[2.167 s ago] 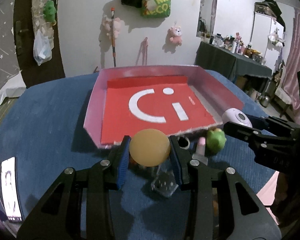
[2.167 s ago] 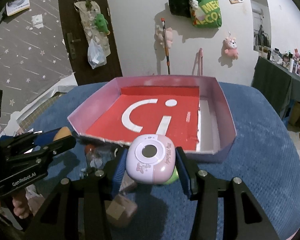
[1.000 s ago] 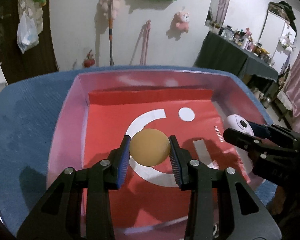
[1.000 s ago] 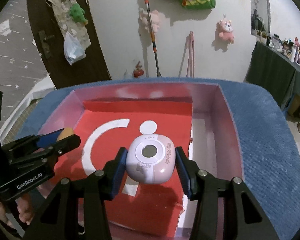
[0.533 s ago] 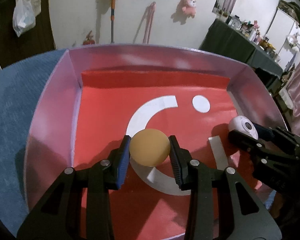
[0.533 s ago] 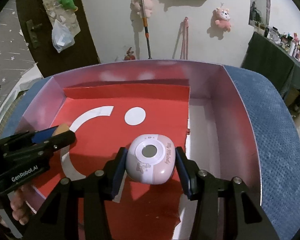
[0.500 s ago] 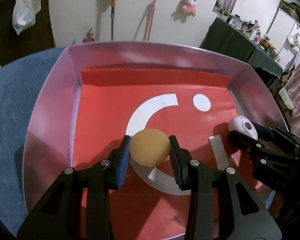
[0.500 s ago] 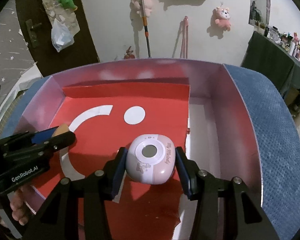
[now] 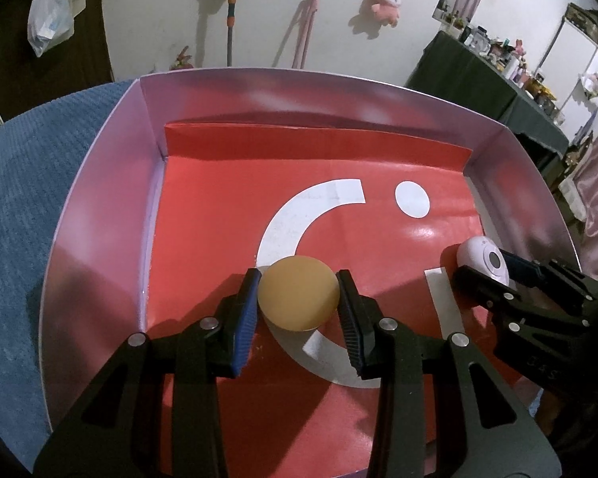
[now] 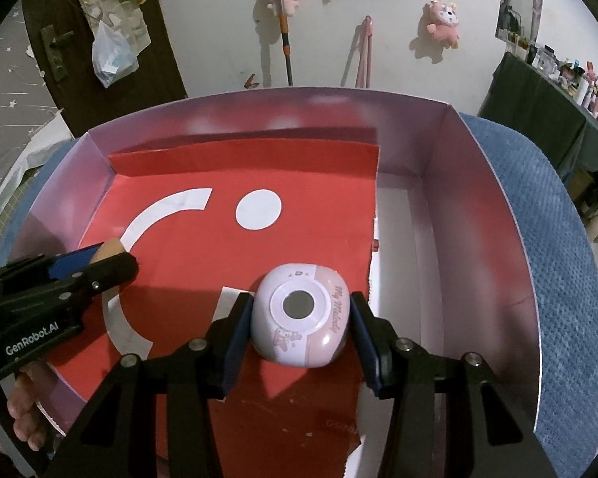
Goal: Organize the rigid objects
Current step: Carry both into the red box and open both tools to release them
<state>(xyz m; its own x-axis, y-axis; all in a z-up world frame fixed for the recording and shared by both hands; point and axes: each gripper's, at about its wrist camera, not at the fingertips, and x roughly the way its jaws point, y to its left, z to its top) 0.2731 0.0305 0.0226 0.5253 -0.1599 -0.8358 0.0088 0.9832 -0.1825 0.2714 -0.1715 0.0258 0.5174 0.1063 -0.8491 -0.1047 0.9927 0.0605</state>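
Left tool (image 9: 298, 298) is clenched on a round tan-orange ball (image 9: 298, 298), over the red liner w/ white logo (image 9: 227, 215) inside the shallow pink cardboard box (image 9: 99, 215). Right tool (image 10: 301, 318) grips a rounded pink-and-white gadget w/ a round lens (image 10: 301, 314) nr the liner's right edge. Box sits on the blue textured surface (image 10: 550, 247).

Disc (image 9: 298, 298) left of gadget (image 10: 300, 315), over box (image 9: 99, 207)
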